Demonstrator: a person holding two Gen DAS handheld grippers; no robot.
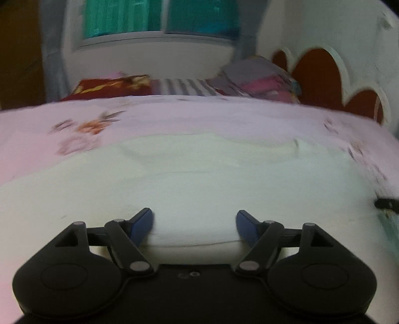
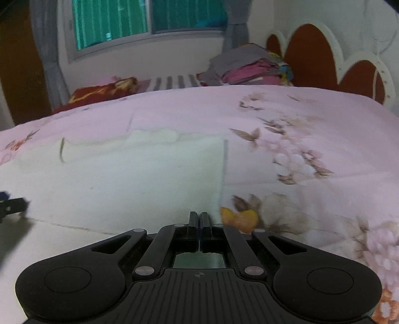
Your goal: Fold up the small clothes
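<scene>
Lying flat on the pink floral bedspread [image 2: 311,119], the pale white garment [image 1: 189,179] is a soft, matte cloth with faint creases and a straight stitched edge down its right side, seen from the right wrist; its far edge is wavy and uneven. The left gripper [image 1: 194,221] has its blue-tipped fingers spread wide apart, the garment's near hem lying between them, and nothing is clamped. The right gripper [image 2: 198,219] has its black fingers pressed together at the garment's near right edge, with a thin sliver of pale cloth showing between them, so it seems pinched on the garment, though blur makes that uncertain. At the far end of the bed sit a dark red patterned pillow [image 2: 99,91], a grey-striped cloth [image 2: 172,81] and a stack of folded clothes [image 2: 249,66] in grey and pink. Behind the stack on the right stands a scalloped red headboard [image 2: 311,54] with white trim. On the far wall, a window [image 2: 149,20] glows teal between grey curtains [image 2: 47,62].
</scene>
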